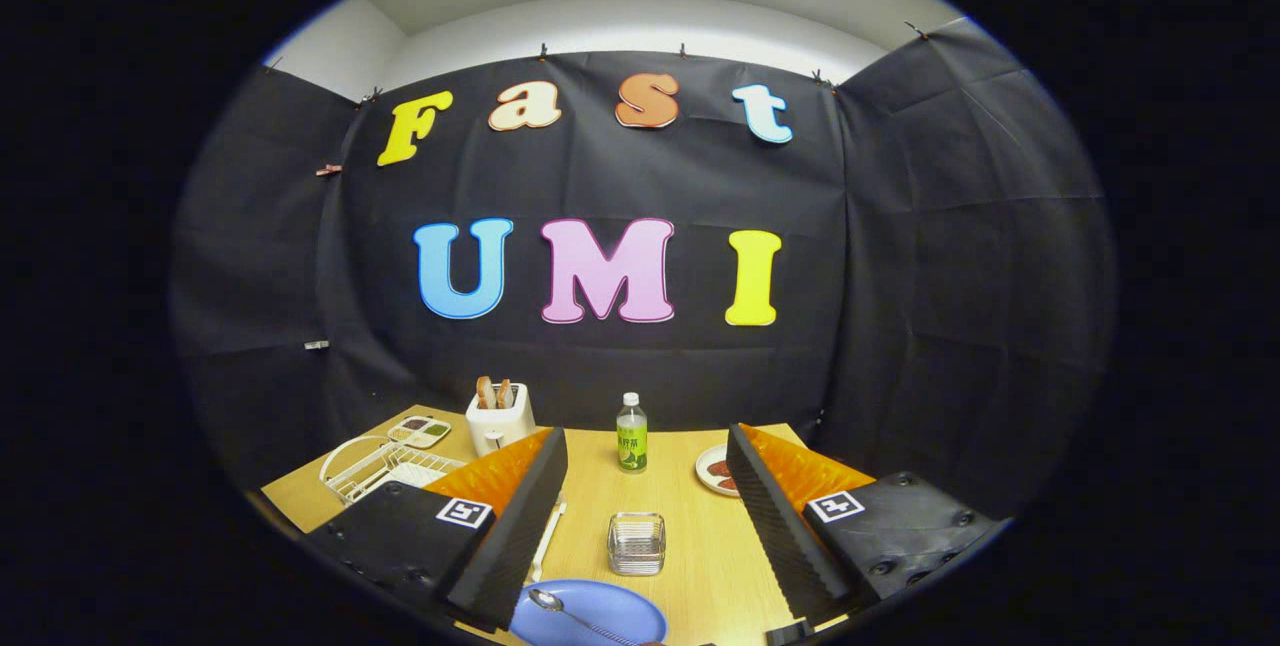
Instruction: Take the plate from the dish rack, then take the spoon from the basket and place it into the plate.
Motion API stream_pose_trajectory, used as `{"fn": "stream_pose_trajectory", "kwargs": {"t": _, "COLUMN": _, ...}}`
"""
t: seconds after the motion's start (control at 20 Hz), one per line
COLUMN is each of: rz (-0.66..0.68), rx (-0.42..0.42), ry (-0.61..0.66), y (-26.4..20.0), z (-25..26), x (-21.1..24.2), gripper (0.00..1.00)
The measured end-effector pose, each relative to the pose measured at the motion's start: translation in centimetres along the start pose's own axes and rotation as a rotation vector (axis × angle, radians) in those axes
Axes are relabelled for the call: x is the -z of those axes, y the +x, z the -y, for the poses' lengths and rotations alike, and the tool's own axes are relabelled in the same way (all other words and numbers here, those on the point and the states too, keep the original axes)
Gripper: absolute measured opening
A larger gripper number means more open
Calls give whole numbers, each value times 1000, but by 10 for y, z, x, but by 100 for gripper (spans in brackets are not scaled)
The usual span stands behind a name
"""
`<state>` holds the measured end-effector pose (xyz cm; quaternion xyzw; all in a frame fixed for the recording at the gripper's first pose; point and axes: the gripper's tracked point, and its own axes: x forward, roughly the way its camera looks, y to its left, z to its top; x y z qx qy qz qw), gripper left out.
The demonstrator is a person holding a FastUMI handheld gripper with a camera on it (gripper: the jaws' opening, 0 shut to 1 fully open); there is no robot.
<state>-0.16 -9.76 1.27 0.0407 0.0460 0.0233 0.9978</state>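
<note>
A blue plate (590,616) lies flat on the wooden table (690,546), close in between my two fingers. A metal spoon (570,612) rests on the plate, bowl toward the left finger. My gripper (648,526) is raised above the table and stands open, with nothing between its black ridged fingers (520,526). A small clear wire basket (637,542) sits just beyond the plate, midway between the fingers. The white dish rack (375,466) stands to the left, beyond the left finger.
A white toaster (499,418) with bread slices stands at the back left, with a small divided dish (422,430) beside it. A green-labelled bottle (631,434) stands at the back centre. A white plate (714,470) with dark food lies behind the right finger.
</note>
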Motion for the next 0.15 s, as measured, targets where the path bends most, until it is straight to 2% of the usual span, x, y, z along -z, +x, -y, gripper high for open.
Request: {"fn": "stream_pose_trajectory", "kwargs": {"t": 0.15, "rz": -19, "rx": 40, "ry": 24, "y": -12, "z": -4, "x": 12, "gripper": 98}}
